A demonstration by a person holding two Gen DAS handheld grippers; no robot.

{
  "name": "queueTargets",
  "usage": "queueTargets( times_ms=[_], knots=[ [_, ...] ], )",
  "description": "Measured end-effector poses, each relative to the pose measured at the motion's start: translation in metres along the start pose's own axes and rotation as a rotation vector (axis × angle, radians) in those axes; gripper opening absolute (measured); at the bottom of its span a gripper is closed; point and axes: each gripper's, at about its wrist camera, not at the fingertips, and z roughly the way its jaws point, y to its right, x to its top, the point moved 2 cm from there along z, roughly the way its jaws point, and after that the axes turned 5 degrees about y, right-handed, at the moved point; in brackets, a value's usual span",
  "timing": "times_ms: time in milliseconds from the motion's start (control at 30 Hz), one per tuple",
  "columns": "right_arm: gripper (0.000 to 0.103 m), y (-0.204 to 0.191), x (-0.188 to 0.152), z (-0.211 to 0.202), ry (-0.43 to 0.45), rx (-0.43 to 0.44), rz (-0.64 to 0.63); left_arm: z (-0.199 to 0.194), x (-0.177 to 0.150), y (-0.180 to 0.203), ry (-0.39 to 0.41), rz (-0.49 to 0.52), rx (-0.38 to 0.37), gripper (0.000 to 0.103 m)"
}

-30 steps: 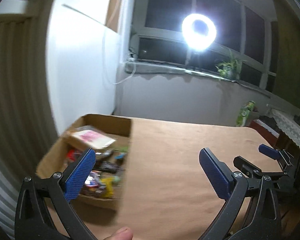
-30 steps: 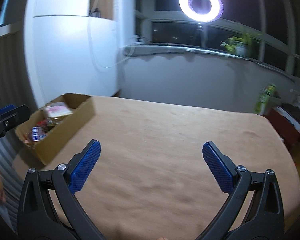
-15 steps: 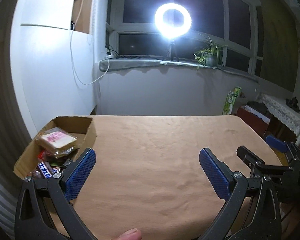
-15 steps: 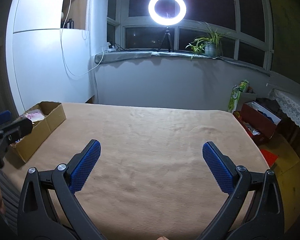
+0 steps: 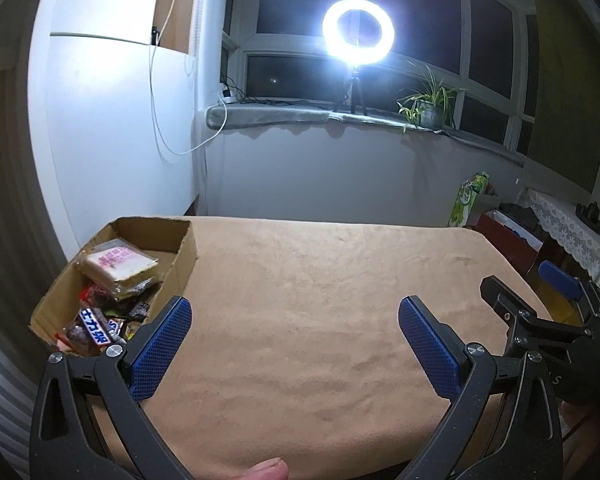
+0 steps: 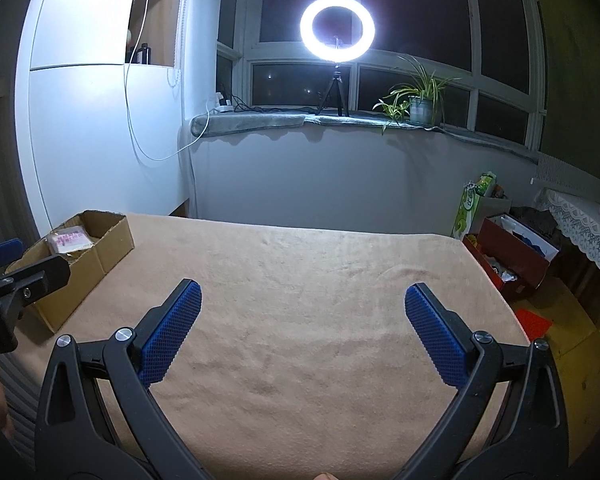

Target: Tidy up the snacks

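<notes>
A brown cardboard box (image 5: 182, 258) (image 6: 112, 240) stands at the table's left edge, filled with several snacks. A wrapped sandwich with a pink label (image 5: 118, 266) (image 6: 70, 242) lies on top, and a blue chocolate bar (image 5: 96, 330) sits nearer me. My left gripper (image 5: 294, 340) is open just right of the box, with nothing between its blue pads. My right gripper (image 6: 300, 332) is open over the middle of the tan tablecloth (image 6: 300, 280), also with nothing in it. The right gripper shows at the left wrist view's right edge (image 5: 540, 312).
A ring light on a tripod (image 6: 337, 26) and a potted plant (image 6: 418, 100) stand on the windowsill. A white cabinet (image 5: 112, 120) rises behind the box. A red box (image 6: 512, 252) and a green package (image 6: 470, 204) sit on the floor to the right.
Both cameras have swung from the box side toward the middle of the table and settled. Motion blur is gone. Both grippers stay open and hold nothing.
</notes>
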Motion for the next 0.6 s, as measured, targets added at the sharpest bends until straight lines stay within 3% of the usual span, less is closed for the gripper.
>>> queueTargets(
  times_ms=[133, 600],
  knots=[
    [0.103, -0.0015, 0.0008, -0.0017, 0.003, 0.0, -0.002, -0.0025, 0.0006, 0.0044, 0.002, 0.018, 0.029, 0.103],
    [0.103, -0.0034, 0.0014, -0.0029, 0.004, 0.0, -0.003, -0.0069, 0.001, 0.0085, 0.011, 0.037, 0.026, 0.103]
  ],
)
